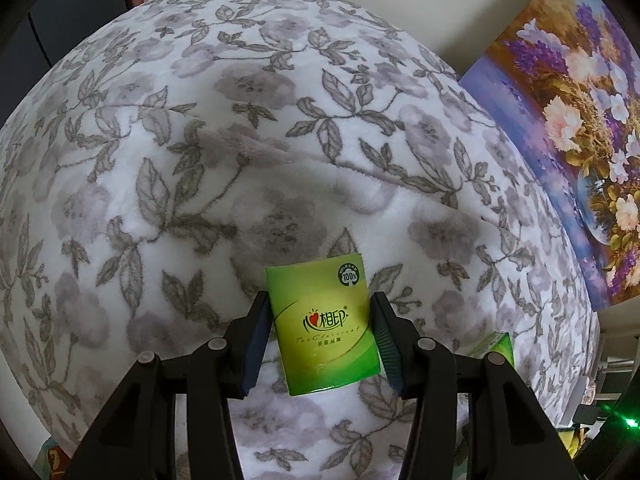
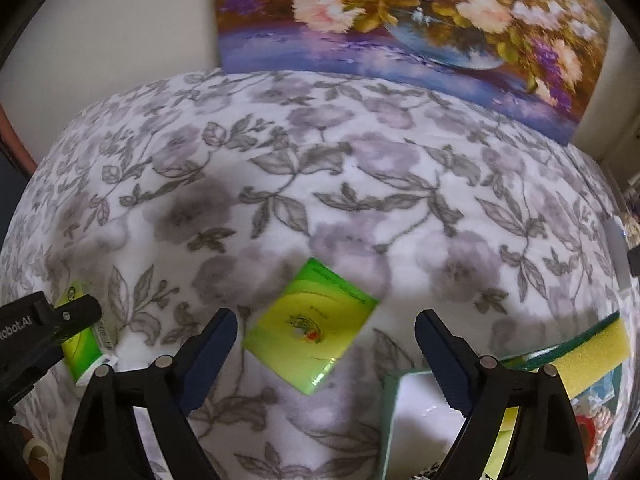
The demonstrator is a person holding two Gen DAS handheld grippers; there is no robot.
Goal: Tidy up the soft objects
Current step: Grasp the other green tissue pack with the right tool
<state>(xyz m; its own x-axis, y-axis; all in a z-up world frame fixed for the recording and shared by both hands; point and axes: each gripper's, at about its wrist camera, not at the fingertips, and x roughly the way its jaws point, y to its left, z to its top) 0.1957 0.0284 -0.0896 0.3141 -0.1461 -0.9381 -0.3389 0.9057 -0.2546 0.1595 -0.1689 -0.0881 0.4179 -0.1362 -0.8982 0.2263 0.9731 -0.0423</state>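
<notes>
In the left wrist view my left gripper (image 1: 320, 320) is shut on a green tissue pack (image 1: 324, 324), its pads pressed against both sides of the pack, just above the floral blanket (image 1: 200, 160). A second green tissue pack (image 1: 496, 344) peeks out at the right. In the right wrist view my right gripper (image 2: 326, 340) is open above that second green tissue pack (image 2: 310, 326), which lies flat on the blanket (image 2: 360, 184) between the fingers. The left gripper with its pack (image 2: 80, 344) shows at the left edge.
A yellow sponge with a green backing (image 2: 588, 352) rests on a pale green box (image 2: 394, 408) at the lower right. A flower painting (image 2: 400, 20) leans on the wall behind the blanket; it also shows in the left wrist view (image 1: 568, 140).
</notes>
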